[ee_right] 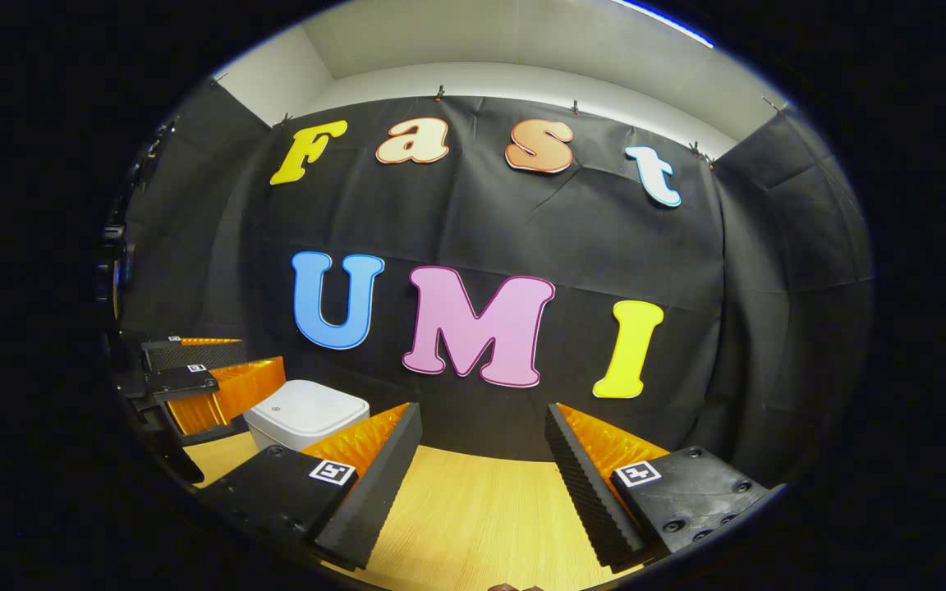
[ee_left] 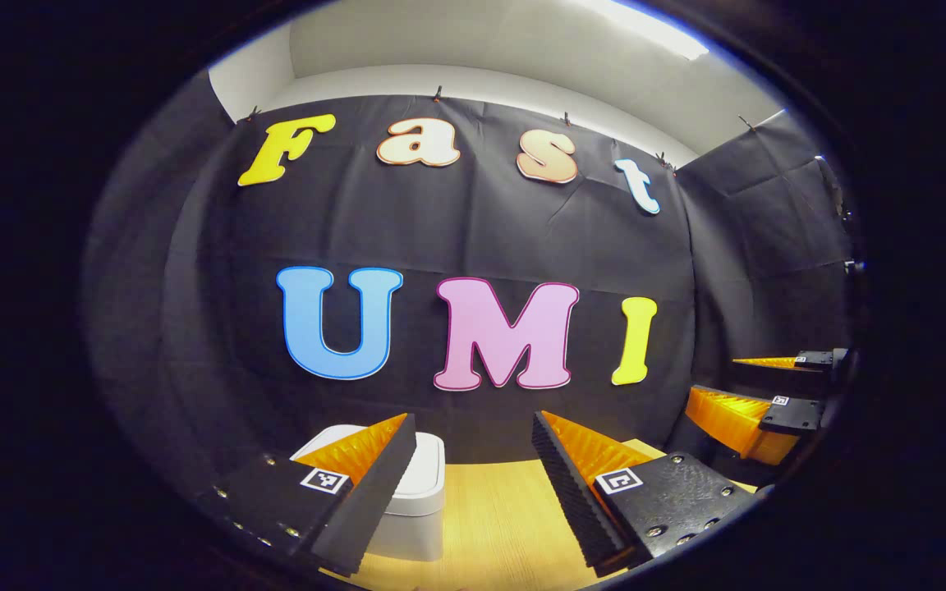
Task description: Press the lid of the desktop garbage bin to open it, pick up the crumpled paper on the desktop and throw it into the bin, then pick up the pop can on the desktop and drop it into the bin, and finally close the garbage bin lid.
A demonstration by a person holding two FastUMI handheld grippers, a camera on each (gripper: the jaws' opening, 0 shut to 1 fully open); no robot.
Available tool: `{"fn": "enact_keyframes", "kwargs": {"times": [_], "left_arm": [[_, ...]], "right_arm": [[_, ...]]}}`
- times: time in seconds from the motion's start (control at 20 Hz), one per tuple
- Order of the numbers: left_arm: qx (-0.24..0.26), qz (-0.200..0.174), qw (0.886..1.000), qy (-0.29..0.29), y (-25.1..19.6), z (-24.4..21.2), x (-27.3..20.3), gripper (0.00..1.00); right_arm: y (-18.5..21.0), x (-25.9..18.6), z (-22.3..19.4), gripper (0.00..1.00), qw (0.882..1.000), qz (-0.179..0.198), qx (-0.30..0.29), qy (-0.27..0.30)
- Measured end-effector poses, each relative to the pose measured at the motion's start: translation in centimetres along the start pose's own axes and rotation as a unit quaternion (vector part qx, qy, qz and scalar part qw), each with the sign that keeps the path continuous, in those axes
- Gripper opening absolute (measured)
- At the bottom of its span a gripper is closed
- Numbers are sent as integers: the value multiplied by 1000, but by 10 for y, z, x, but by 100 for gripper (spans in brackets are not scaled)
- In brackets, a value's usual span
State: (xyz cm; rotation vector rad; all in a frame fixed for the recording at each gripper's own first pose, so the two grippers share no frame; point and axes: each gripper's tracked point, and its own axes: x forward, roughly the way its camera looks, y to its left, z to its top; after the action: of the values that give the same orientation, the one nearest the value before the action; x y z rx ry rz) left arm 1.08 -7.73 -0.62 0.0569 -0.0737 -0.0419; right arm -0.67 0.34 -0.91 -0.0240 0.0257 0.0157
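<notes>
Both tools are wide open and hold nothing: the left tool [ee_left: 473,484], the right tool [ee_right: 481,476]. The bin [ee_left: 420,501], lid down, sits on the surface [ee_left: 506,525] just ahead of the left tool's left finger. Opening seems pending; next, press the lid.

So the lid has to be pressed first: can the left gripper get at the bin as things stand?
Probably yes. The left gripper is open and empty, the white bin stands just ahead by its left finger, lid shut, on the wooden table, with nothing between them.
</notes>
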Motion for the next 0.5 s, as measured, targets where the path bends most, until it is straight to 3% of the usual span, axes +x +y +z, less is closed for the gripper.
{"fn": "enact_keyframes", "kwargs": {"times": [0.2,0.5], "left_arm": [[1,-13,1000,-15,6,5,-22,94],[3,-3,1000,-8,23,-4,-44,94]], "right_arm": [[20,-10,9,98,1000,-1,17,-6],[39,-32,-1,99,1000,4,15,8]]}}
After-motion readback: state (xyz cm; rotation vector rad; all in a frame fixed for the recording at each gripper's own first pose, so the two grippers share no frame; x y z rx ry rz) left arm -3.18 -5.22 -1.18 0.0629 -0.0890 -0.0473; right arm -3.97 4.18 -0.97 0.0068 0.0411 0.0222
